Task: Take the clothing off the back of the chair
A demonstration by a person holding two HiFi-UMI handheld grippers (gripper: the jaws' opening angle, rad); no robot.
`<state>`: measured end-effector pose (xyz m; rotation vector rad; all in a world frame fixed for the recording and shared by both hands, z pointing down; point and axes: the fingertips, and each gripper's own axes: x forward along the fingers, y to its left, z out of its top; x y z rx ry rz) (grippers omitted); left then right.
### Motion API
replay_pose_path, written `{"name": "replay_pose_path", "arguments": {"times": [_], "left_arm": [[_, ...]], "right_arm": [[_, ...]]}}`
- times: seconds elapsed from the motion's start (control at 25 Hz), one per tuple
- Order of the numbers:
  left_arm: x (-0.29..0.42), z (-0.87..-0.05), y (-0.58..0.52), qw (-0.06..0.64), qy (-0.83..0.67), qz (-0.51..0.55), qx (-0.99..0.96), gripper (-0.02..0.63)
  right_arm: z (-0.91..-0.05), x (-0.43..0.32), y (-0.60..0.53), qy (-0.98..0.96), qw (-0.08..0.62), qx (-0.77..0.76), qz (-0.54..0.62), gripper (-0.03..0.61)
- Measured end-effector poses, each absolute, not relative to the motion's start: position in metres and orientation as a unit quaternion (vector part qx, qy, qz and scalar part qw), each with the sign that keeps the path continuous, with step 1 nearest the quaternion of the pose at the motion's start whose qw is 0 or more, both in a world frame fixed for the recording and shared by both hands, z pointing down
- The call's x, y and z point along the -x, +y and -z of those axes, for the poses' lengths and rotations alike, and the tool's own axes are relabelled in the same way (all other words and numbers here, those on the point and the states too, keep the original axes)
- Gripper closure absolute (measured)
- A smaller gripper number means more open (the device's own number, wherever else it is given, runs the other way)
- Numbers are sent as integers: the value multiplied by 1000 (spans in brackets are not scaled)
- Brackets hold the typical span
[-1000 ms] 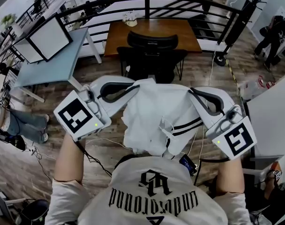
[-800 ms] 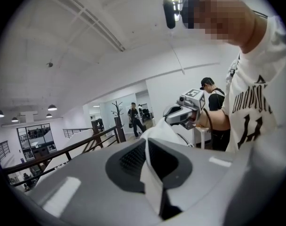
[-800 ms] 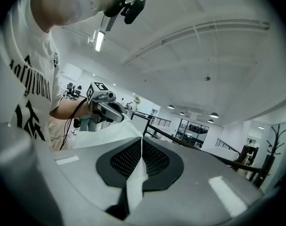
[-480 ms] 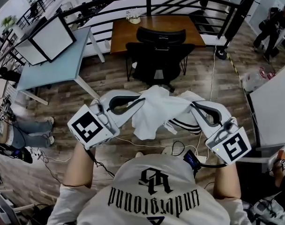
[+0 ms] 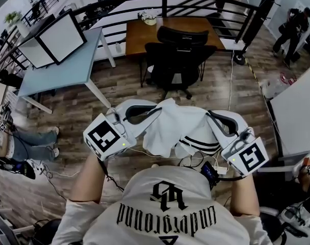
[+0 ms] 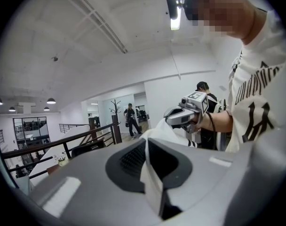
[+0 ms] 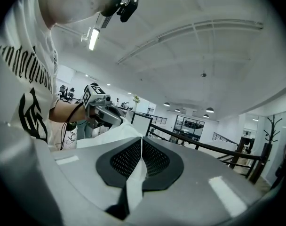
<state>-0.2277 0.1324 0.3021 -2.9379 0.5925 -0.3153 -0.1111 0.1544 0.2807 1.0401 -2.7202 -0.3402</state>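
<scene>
- The white clothing (image 5: 176, 127), banded with black stripes, is being held stretched between both tongs, in the air above the wooden floor (image 5: 247, 93) and close in front of the person's chest.
- The left tongs (image 5: 155, 110) are being pressed together on one edge of the fabric, and the right tongs (image 5: 209, 116) on the opposite edge, with a white fold showing between each pair of jaws.
- The black chair (image 5: 176, 60), by the brown worktop (image 5: 139, 34), is standing well apart from the clothing, its back bare.
- The removal step is being judged done, or nearly so. A place for setting the clothing down is being called for next, with both pinches kept until then.
</scene>
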Motion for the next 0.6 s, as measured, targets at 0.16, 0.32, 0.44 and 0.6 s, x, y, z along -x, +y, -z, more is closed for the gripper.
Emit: {"name": "replay_pose_path", "arguments": {"times": [0.16,0.32,0.44,0.6], "left_arm": [[236,-301,145,60,191,99,975,557],[248,-304,146,69,194,97,974,557],[253,-307,149,69,188,90,976,557],[257,-307,151,65,185,88,977,557]], "right_arm": [[-283,123,165,-923,102,-355,109,568],[-286,132,171,-922,102,-357,106,568],[-289,137,173,-921,105,-360,104,568],[-288,141,175,-919,109,-364,106,568]]}}
